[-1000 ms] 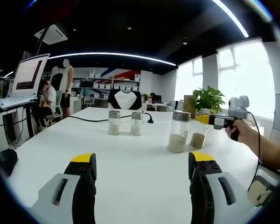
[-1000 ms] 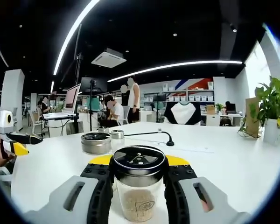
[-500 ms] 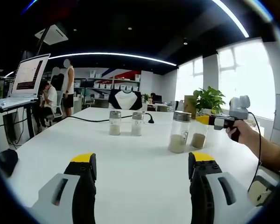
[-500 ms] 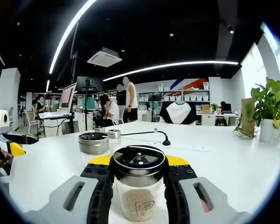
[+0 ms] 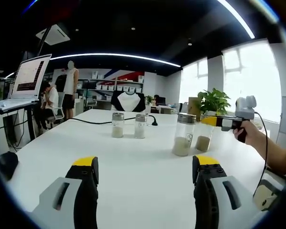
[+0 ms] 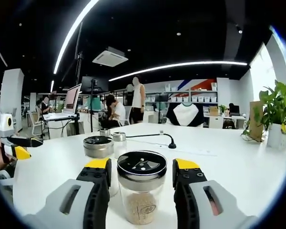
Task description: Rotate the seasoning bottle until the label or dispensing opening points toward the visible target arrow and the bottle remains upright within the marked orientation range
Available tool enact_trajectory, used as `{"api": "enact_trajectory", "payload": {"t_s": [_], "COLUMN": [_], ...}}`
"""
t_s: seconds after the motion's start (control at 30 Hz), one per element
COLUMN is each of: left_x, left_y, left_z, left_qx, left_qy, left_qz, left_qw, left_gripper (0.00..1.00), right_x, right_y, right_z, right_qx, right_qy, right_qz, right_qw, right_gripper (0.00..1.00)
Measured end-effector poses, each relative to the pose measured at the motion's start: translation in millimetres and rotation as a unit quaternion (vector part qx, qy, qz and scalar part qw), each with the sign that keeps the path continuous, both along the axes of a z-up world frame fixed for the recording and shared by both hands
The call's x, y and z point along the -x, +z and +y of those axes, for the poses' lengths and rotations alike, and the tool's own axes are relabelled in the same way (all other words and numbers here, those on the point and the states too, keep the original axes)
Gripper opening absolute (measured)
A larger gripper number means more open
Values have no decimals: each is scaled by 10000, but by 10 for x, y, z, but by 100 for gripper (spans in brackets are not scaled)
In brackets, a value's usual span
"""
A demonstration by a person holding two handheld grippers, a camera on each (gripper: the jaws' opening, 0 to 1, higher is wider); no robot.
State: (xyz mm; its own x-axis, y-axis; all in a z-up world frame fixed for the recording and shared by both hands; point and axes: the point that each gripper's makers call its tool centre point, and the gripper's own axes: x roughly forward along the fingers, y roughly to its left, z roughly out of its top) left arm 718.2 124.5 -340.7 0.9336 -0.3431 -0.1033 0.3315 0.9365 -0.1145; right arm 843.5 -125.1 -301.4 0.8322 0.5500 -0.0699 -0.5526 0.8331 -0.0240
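Laptop [image 5: 29,76] on a raised stand is seen at the far left of the left gripper view, with two people [image 5: 61,93] behind it. On the white surface [image 5: 133,167] two small shakers [image 5: 117,125] are stood side by side near a black cable [image 5: 97,122]. Further right a taller jar [image 5: 183,134] with a metal lid is stood upright, and the seasoning bottle [image 5: 203,138] is found just beside it, between the spread tips of the right gripper [image 5: 212,122], which is held by a hand [image 5: 245,131] coming in from the right; a potted plant [image 5: 213,101] is seen behind. The left gripper [image 5: 145,164] is held low over bare surface with its jaws wide apart and nothing between them.

In the right gripper view, the left gripper [image 6: 20,148] is glimpsed at the left edge. A wide metal lid of the taller jar [image 6: 98,145] is seen left of centre, with the shakers [image 6: 117,137] beyond it. The seasoning bottle [image 6: 141,193] is stood upright on the surface [image 6: 238,171] in the middle, its black perforated cap facing up and pale granules in its lower part. The right gripper [image 6: 142,168] is spread around it, a narrow gap being visible on each side between the yellow-tipped jaws and the glass. The plant [image 6: 276,109] is seen at the far right.
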Motion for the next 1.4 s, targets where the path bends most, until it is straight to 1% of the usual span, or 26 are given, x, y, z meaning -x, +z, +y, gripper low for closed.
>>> {"api": "enact_trajectory", "payload": {"t_s": [0.03,0.1,0.13,0.17,0.2,0.27,0.33,0.43,0.53,0.6,0.7,0.77,0.8,0.83,0.87,0.93,1.0,1.03,1.07,1.1,1.13,1.2,1.33,1.4], "left_x": [-2,-4,-4,-4,-4,-4,-5,-5,-4,-3,-5,-8,-10,-11,-11,-12,-13,-13,-13,-13,-14,-17,-20,-22], "left_y": [0,1,0,-1,-3,-5,-8,-16,-17,-8,-4,0,1,2,0,-10,-20,-24,-28,-30,-30,-33,-36,-37], "left_z": [6,13,14,16,16,9,-2,-18,-24,-14,13,25,29,27,22,6,-6,-10,-16,-17,-17,-11,6,12], "left_qx": [1,4,6,7,1,3,10,14,-1,10,-8,-20,-24,-18,-15,-31,-33,-30,-29,-26,-26,-25,-25,-22], "left_qy": [8,18,21,26,31,25,11,-8,-22,-15,27,47,52,49,41,18,1,-7,-20,-23,-23,-15,3,9], "left_qz": [-1,-4,-5,-3,-3,-1,1,14,18,5,1,-8,-11,-14,-9,2,16,23,29,32,31,34,40,43], "left_qw": [10000,10000,10000,10000,10000,10000,10000,10000,10000,10000,10000,10000,10000,10000,10000,10000,10000,10000,10000,10000,10000,10000,10000,10000], "left_gripper": [85,85,85,85,85,85,85,85,85,85,85,85,85,85,85,85,85,85,85,85,85,85,85,85], "right_x": [0,13,42,52,93,116,129,121,81,79,73,78,94,139,122,165,168,184,219,232,213,220,217,216], "right_y": [7,26,58,65,68,73,93,89,68,84,121,133,149,142,137,127,108,96,73,59,59,56,60,60], "right_z": [-13,-13,24,36,76,91,86,56,9,3,2,3,23,55,48,85,99,113,139,150,151,173,178,186], "right_qx": [-11,28,43,52,77,37,-87,-63,-30,-95,-383,-426,-453,-488,-454,-353,-257,-214,-148,-117,-129,-127,-171,-192], "right_qy": [18,185,421,495,739,902,1060,1172,1206,1337,1641,1780,1930,2168,2195,2455,2564,2670,2862,2945,2914,3084,3294,3359], "right_qz": [9,10,-62,-78,-44,14,65,74,92,52,116,120,84,173,189,173,167,169,190,206,208,215,223,218], "right_qw": [10000,9998,9991,9987,9972,9959,9943,9931,9927,9910,9856,9830,9801,9748,9744,9686,9661,9633,9579,9554,9563,9509,9438,9415], "right_gripper": [53,55,55,55,55,55,55,56,61,60,59,59,59,58,58,58,58,58,57,57,57,57,55,54]}}
